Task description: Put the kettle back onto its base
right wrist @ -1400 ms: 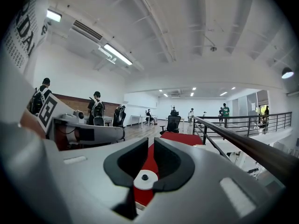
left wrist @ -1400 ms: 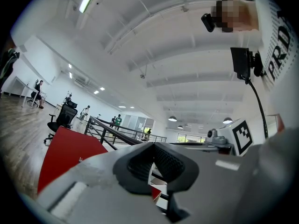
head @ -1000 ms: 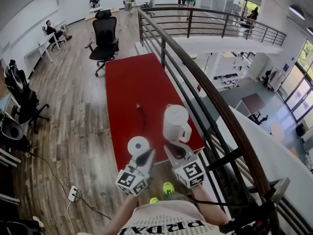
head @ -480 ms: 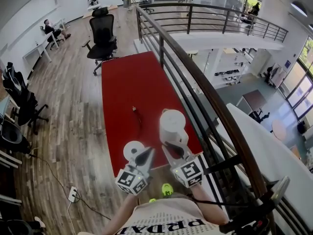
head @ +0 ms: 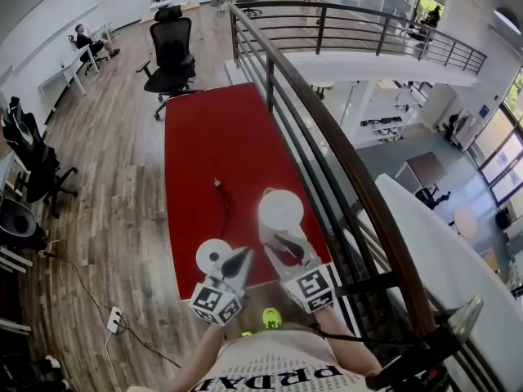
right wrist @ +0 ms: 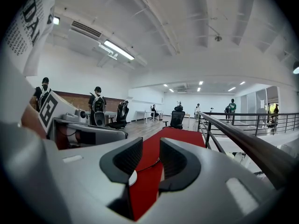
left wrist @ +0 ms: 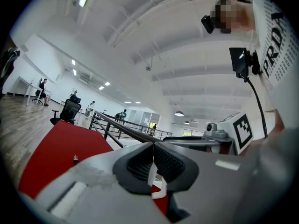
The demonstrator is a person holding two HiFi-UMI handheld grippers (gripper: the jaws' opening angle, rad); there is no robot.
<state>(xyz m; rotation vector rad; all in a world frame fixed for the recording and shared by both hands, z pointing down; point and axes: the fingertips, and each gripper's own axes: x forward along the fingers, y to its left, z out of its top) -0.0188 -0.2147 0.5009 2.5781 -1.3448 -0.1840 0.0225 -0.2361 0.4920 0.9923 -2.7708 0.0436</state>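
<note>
White kettle (head: pixel 280 211) stands upright on the red desk (head: pixel 212 137), just right of its round base (head: pixel 212 256), not on it. Right claw (head: pixel 283 245), close behind the kettle, is opening with nothing between its jaws. Left claw (head: pixel 242 257) is closed and empty beside the base.

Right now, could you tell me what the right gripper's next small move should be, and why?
Probably ease the right gripper forward and down toward the kettle. Its jaws are opening with nothing between them, and the kettle stands on the red table beside its base, not on it.
</note>
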